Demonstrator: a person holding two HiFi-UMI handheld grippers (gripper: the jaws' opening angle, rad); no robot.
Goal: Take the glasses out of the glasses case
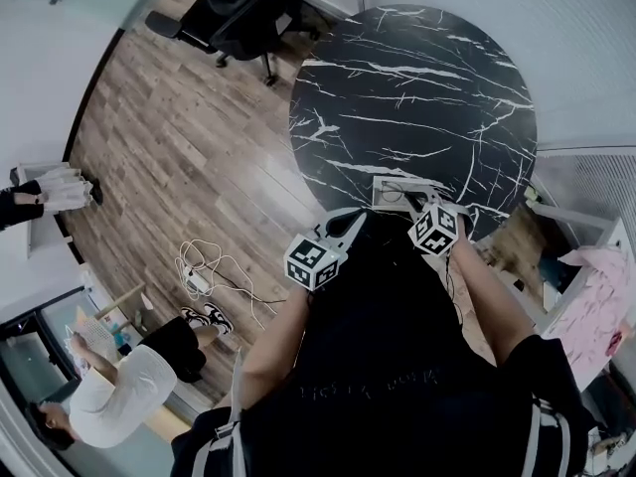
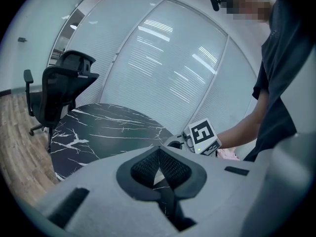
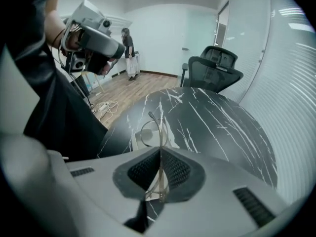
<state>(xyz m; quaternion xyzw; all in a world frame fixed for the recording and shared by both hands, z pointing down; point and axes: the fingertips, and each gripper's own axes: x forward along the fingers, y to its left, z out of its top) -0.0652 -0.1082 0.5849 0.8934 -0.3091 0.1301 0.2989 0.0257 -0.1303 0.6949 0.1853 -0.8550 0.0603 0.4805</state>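
Step in hand: extraction. I judge that the glasses are out of the case, or very nearly so, and that the set-down has not begun.

Tool state:
- The right gripper (image 3: pixel 160 174) has its jaws clamped on the glasses (image 3: pixel 159 132). The thin clear frame runs upright through the closed pads. One lens rim and a temple tip stand out beyond the jaw tips.
- The left gripper (image 2: pixel 158 157) has its jaws together with nothing between them. Only the marbled top of the table (image 1: pixel 417 78) shows past them.

Position of the task's thing:
- The glasses are held in the right gripper above the near edge of the table.
- The glasses case (image 1: pixel 390 195) is a pale rectangle lying on the table just beyond the right jaw tips. In the right gripper view it shows behind and partly through the lens.
- I cannot tell whether the lower part of the frame touches the case, or how the lid stands.
- In the head view the left gripper sits near the case on my left and does not appear to touch it.

Next move (judgement):
1. I carry the glasses clear of the case.
2. I lower them to a bare part of the table.
3. I part the jaws only once the frame rests.

The grip should be light, because the frame looks slender and could bend or slip sideways.
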